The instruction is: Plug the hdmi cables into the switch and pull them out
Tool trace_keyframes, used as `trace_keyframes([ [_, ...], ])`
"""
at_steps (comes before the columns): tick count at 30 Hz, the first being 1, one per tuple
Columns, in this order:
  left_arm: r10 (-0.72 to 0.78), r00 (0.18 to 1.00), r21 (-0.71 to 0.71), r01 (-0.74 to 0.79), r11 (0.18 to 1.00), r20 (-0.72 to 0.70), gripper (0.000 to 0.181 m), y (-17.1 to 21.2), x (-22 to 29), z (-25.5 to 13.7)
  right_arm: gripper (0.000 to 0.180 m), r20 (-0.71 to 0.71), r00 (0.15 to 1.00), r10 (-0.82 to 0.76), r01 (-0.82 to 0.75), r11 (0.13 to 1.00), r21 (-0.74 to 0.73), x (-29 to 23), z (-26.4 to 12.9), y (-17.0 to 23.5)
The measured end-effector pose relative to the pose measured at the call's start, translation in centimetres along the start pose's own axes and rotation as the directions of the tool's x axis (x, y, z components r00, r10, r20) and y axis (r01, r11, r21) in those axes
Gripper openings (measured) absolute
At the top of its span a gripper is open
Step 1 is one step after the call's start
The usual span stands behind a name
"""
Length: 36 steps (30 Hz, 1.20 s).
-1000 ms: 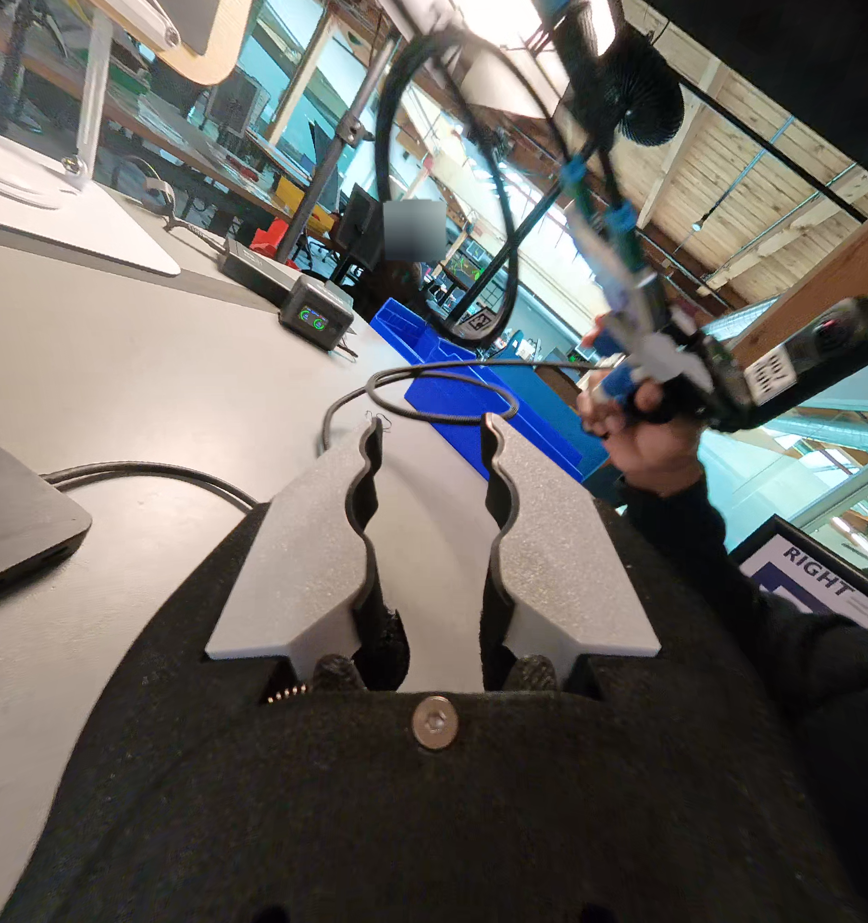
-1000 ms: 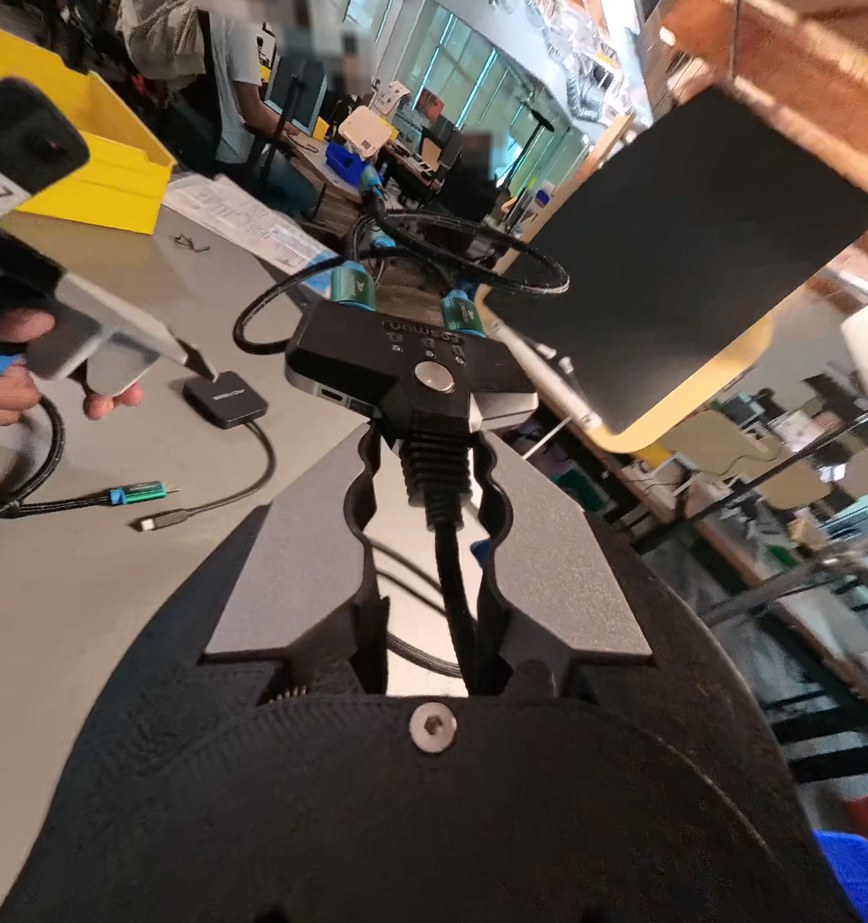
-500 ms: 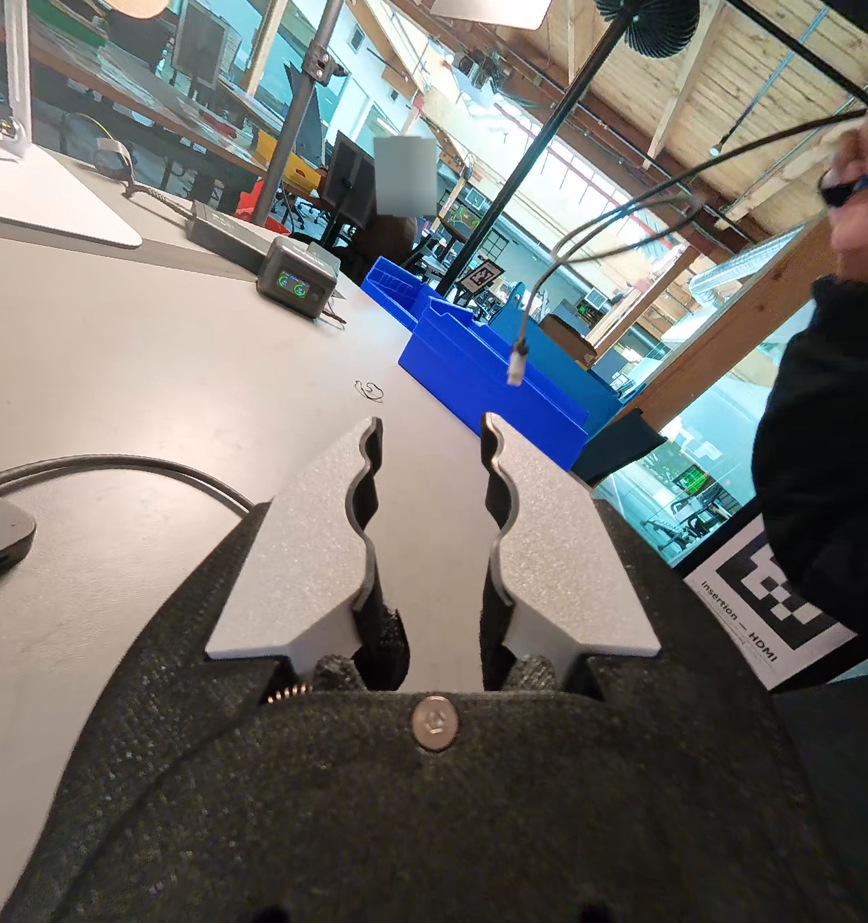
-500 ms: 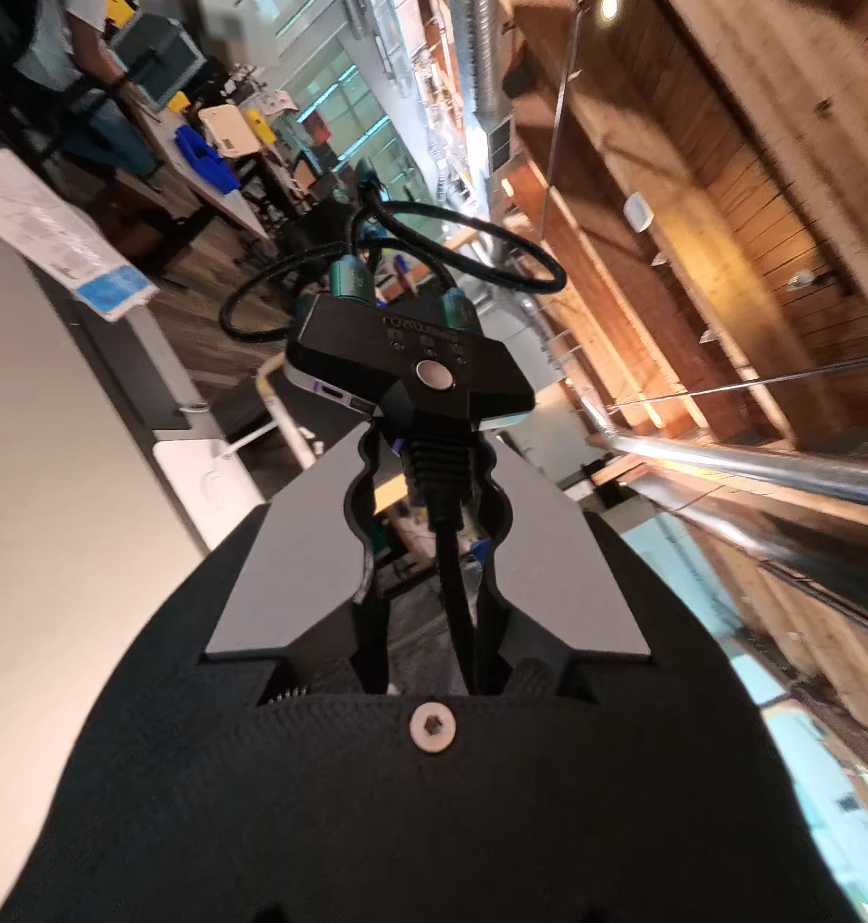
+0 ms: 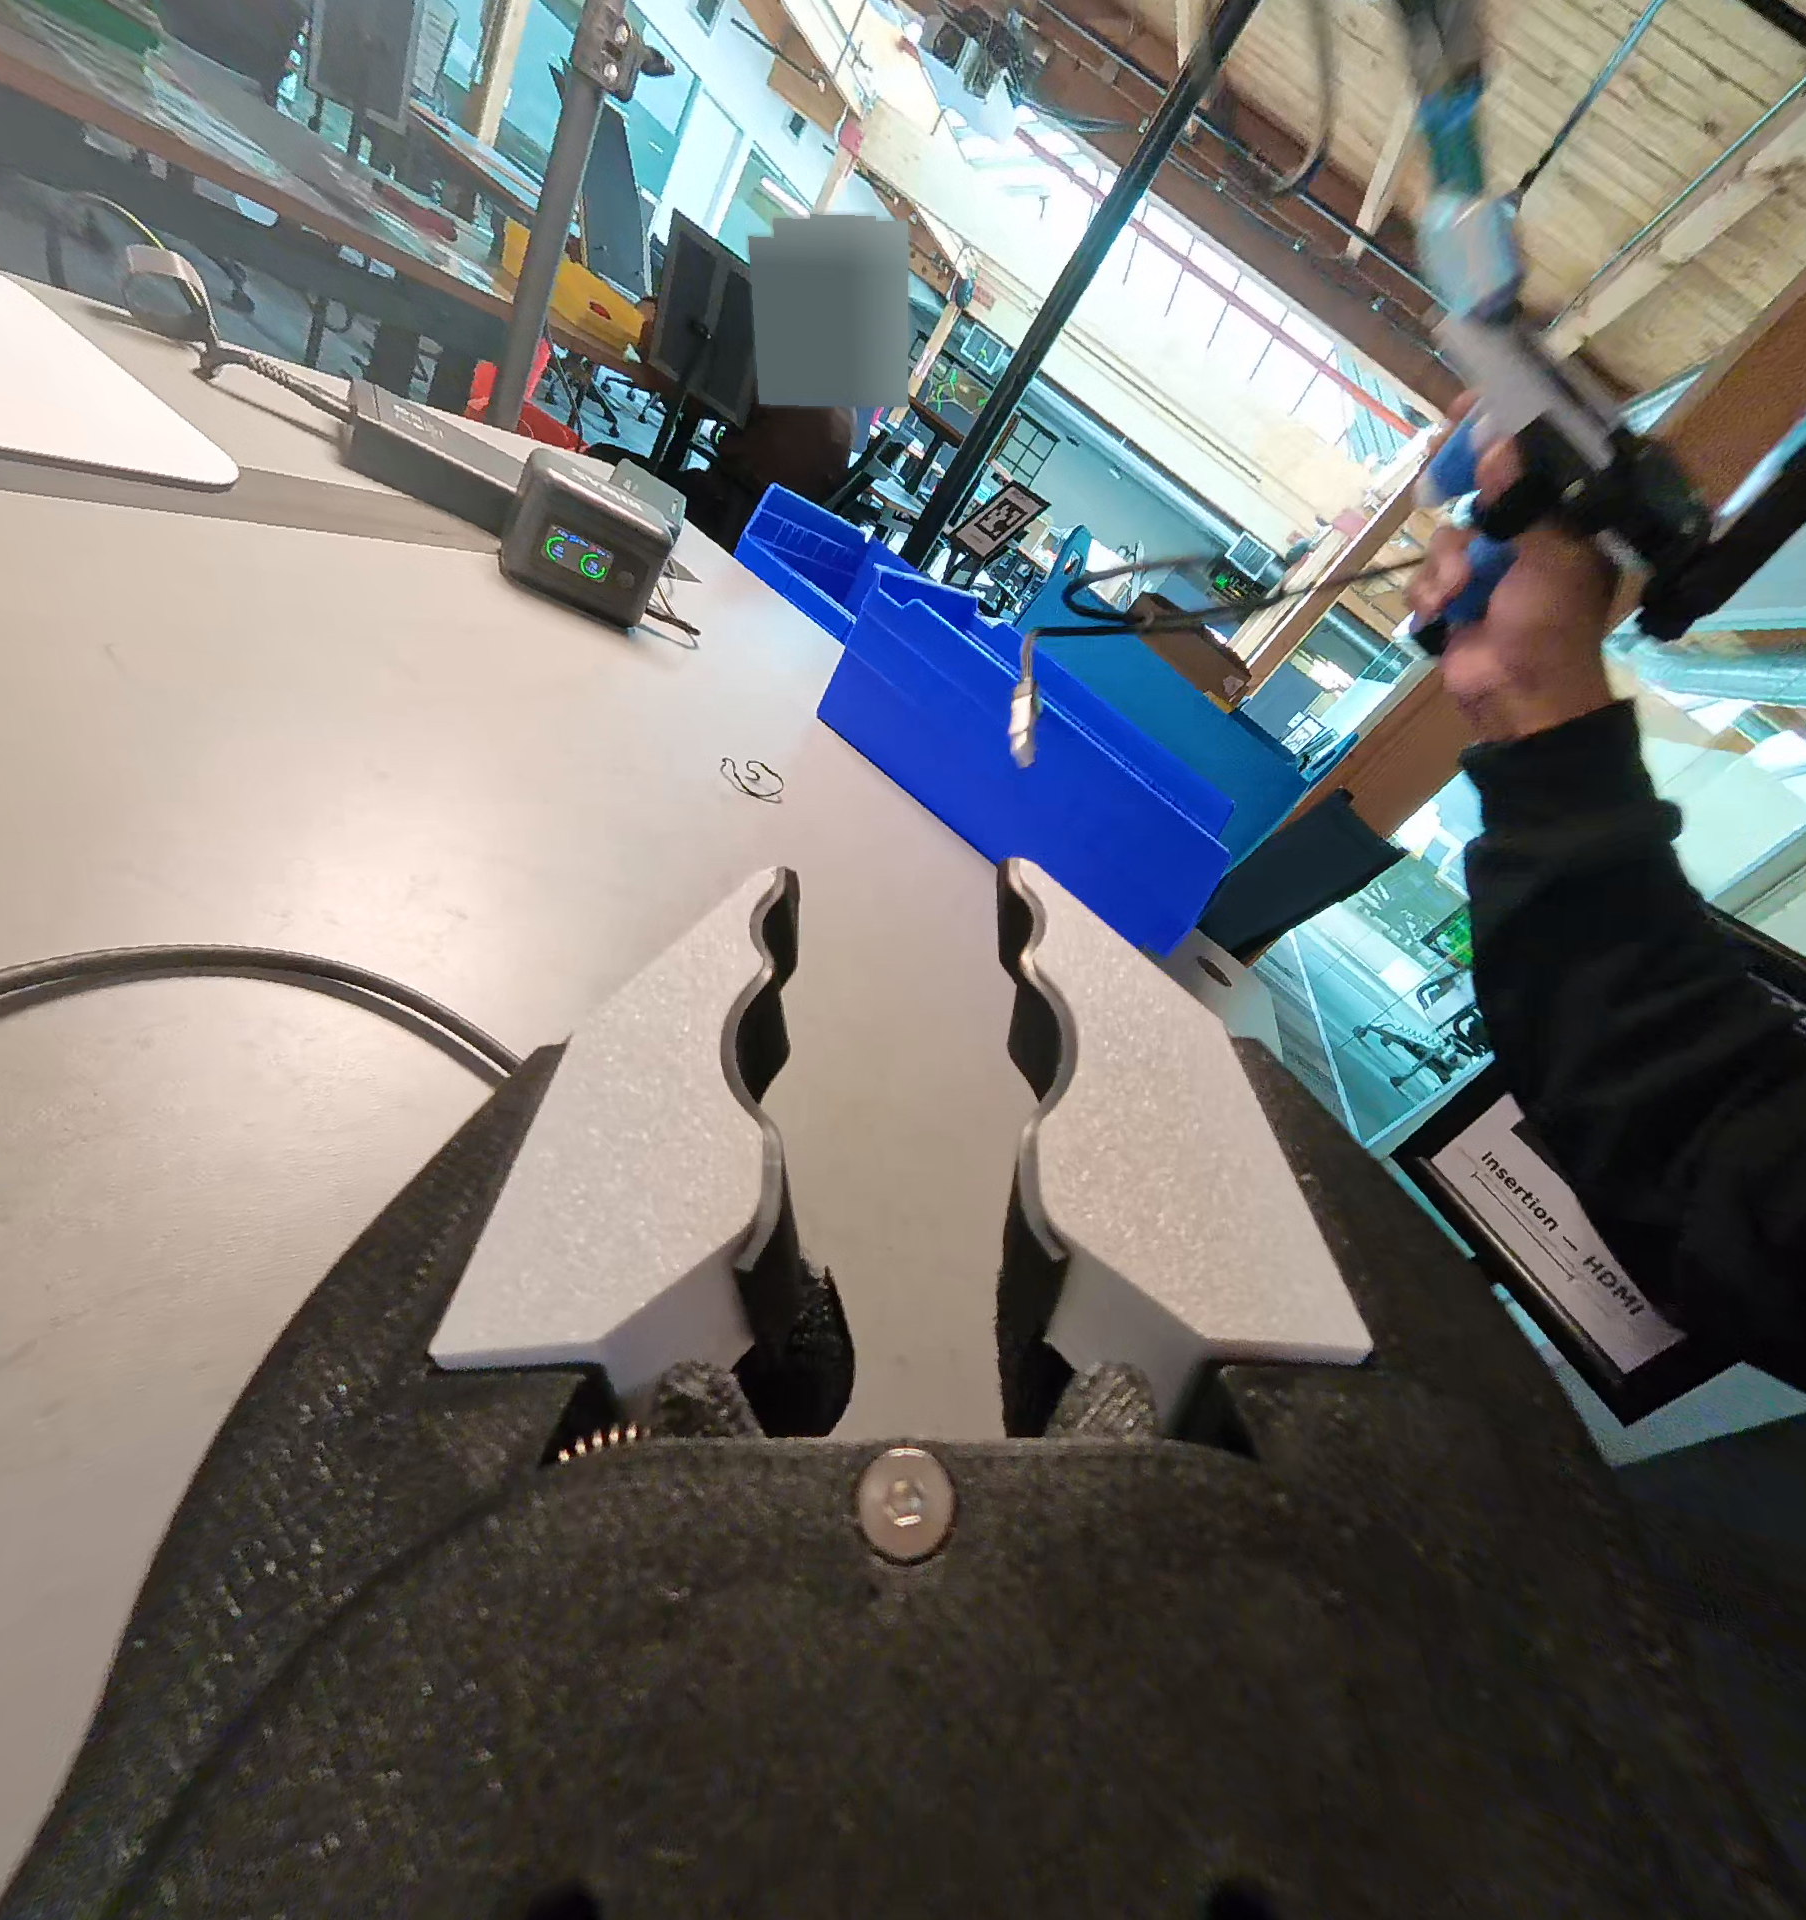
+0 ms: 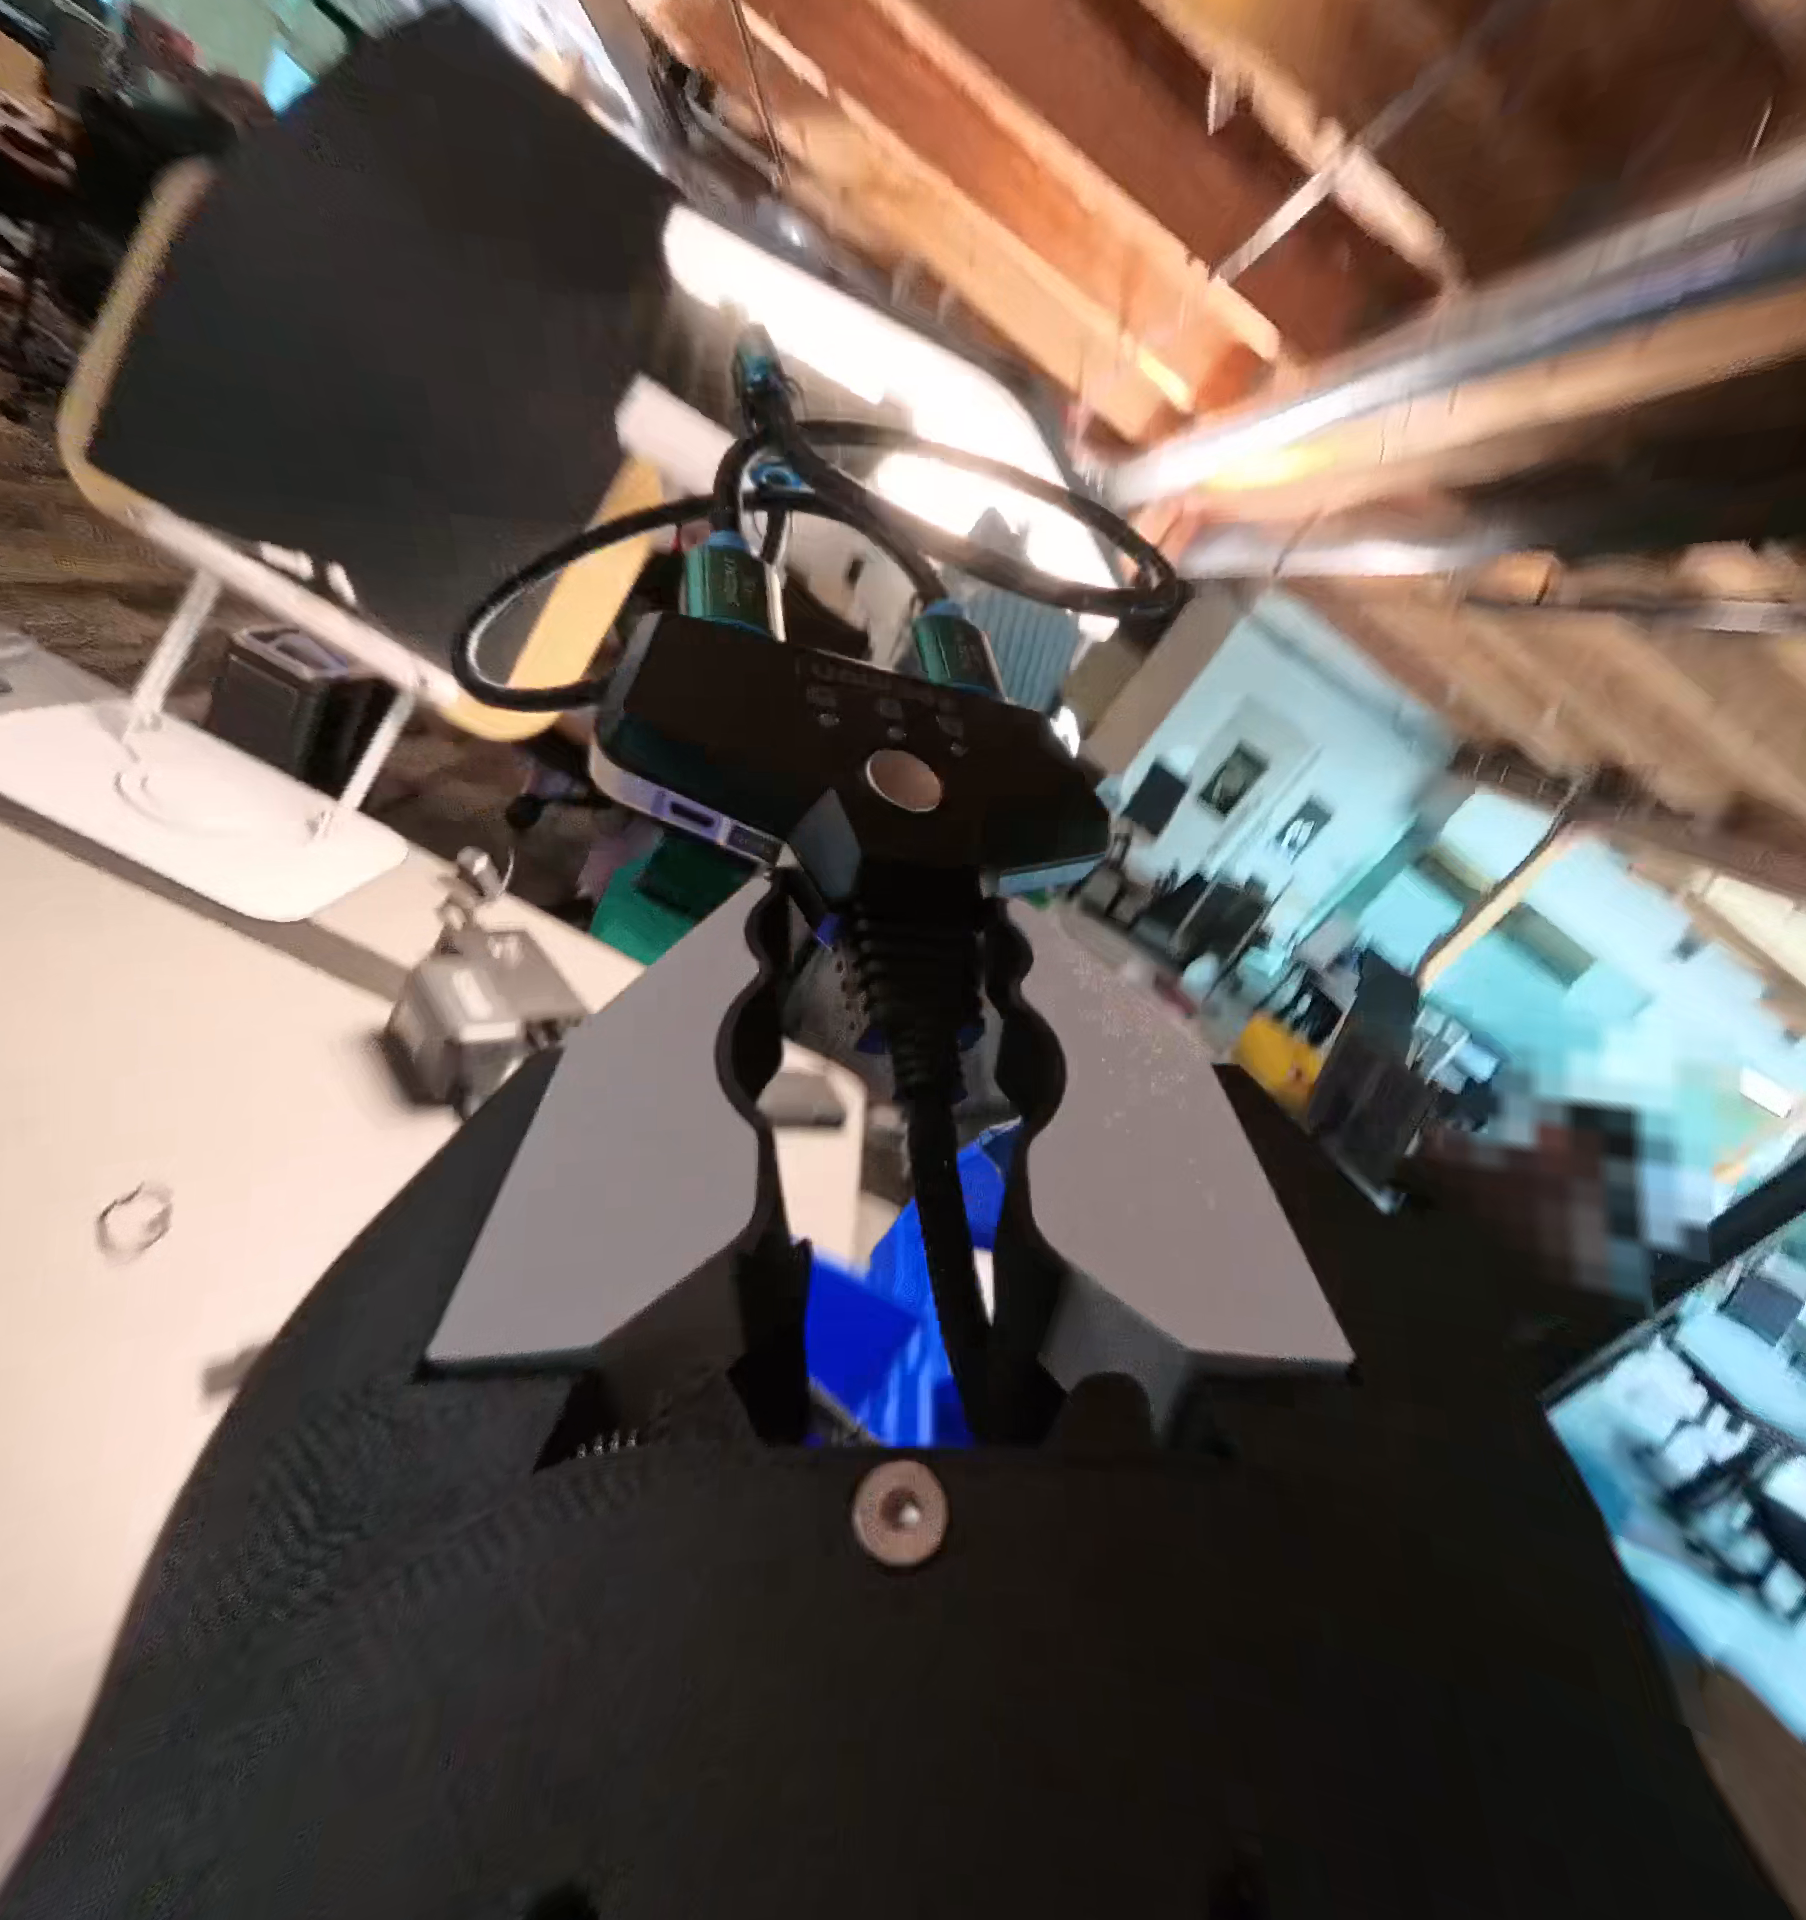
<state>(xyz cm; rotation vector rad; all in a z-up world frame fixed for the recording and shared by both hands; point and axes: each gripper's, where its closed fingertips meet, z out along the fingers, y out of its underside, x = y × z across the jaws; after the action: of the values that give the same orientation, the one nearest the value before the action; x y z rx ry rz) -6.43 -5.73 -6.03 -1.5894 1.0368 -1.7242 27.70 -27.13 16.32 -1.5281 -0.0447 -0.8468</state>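
Switch [image 6: 857,748] upright above right tool [image 6: 888,925], plugs topmost

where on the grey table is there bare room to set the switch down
Widest bare patch: the grey table between the black cable beside the open left claw and the small grey power box. A small wire loop lies at its right. The far edge is crowded, and blue bins border the right.

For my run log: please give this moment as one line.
left gripper open, empty | right gripper shut on HDMI switch | two plugs inserted
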Motion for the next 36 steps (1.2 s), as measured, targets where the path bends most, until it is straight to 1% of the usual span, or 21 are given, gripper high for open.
trace_keyframes([
  [3,0.004,1.0,-0.019,-0.004,1.0,0.0,0.039,0.5,0.0,0.3,0.036,0.0,0.992,0.128,-0.127,0.985,-0.119,-1.4,-0.8,7.3],
  [7,0.018,1.0,-0.045,-0.018,0.999,0.006,0.039,1.1,0.0,0.7,0.035,-0.02,0.97,0.242,-0.239,0.935,-0.262,-3.1,-1.8,14.0],
  [10,0.027,1.0,-0.059,-0.026,0.998,0.007,0.039,1.5,0.1,1.0,0.037,-0.036,0.949,0.313,-0.306,0.889,-0.34,-4.3,-1.9,17.5],
  [14,0.042,0.999,-0.079,-0.041,0.996,0.012,0.039,2.0,0.1,1.2,0.037,-0.06,0.939,0.339,-0.331,0.841,-0.427,-5.6,-1.3,21.2],
  [17,0.055,0.998,-0.085,-0.053,0.995,0.021,0.039,2.1,-0.1,1.2,0.037,-0.073,0.91,0.409,-0.384,0.762,-0.521,-6.8,-1.3,23.5],
  [20,0.055,0.998,-0.081,-0.053,0.995,0.021,0.039,2.0,-0.1,1.1,0.039,-0.079,0.866,0.494,-0.432,0.66,-0.615,-8.2,-1.9,25.0],
  [23,0.053,0.998,-0.077,-0.051,0.996,0.018,0.039,1.9,0.0,1.0,0.038,-0.085,0.838,0.539,-0.455,0.603,-0.655,-8.7,-2.6,25.1],
  [26,0.055,0.998,-0.076,-0.054,0.996,0.01,0.039,1.8,0.3,1.0,0.054,-0.084,0.81,0.581,-0.465,0.548,-0.695,-9.3,-3.9,24.8],
  [30,0.061,0.998,-0.074,-0.061,0.995,-0.002,0.039,1.7,0.7,1.0,0.067,-0.094,0.818,0.567,-0.456,0.542,-0.706,-9.2,-5.8,24.5],
  [34,0.065,0.998,-0.07,-0.066,0.995,-0.01,0.039,1.6,1.1,0.9,0.068,-0.096,0.826,0.555,-0.453,0.553,-0.7,-9.2,-7.3,24.4],
  [36,0.066,0.998,-0.072,-0.067,0.995,-0.01,0.039,1.6,1.1,1.0,0.066,-0.092,0.841,0.533,-0.442,0.579,-0.685,-9.0,-7.7,23.7],
])
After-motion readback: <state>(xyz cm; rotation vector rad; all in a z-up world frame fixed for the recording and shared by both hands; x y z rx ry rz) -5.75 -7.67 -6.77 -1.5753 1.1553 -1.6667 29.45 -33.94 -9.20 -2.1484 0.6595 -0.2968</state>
